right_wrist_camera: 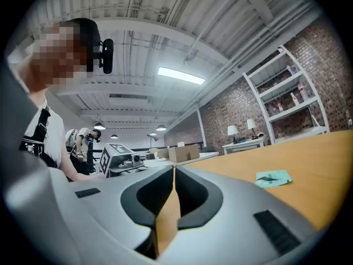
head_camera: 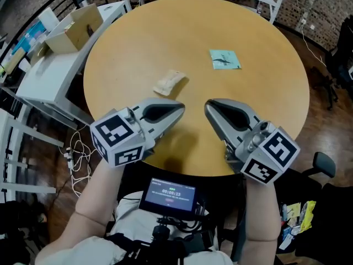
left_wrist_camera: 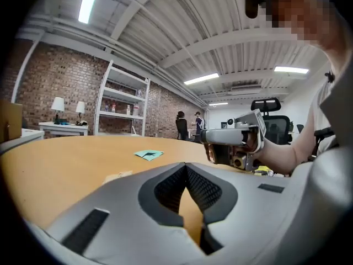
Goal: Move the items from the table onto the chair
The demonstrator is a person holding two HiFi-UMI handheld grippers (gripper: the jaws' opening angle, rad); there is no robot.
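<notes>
Head view, round table (head_camera: 265, 109), teal packet (head_camera: 224, 59) at 1 o'clock, beige packet (head_camera: 169, 82) at 9, left gripper (head_camera: 177, 109) at 7, right gripper (head_camera: 210, 107) at 5, both with jaws together, empty

Cardboard box (head_camera: 74, 31) on white side desk (head_camera: 47, 84), tangled cables (head_camera: 79, 154) on floor (head_camera: 325, 128), brick wall (head_camera: 325, 10)

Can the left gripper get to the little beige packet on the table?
Probably yes. The beige packet lies on the table just past the left gripper, with nothing between them. Its jaws are shut, though, so they'd need to open first.
</notes>
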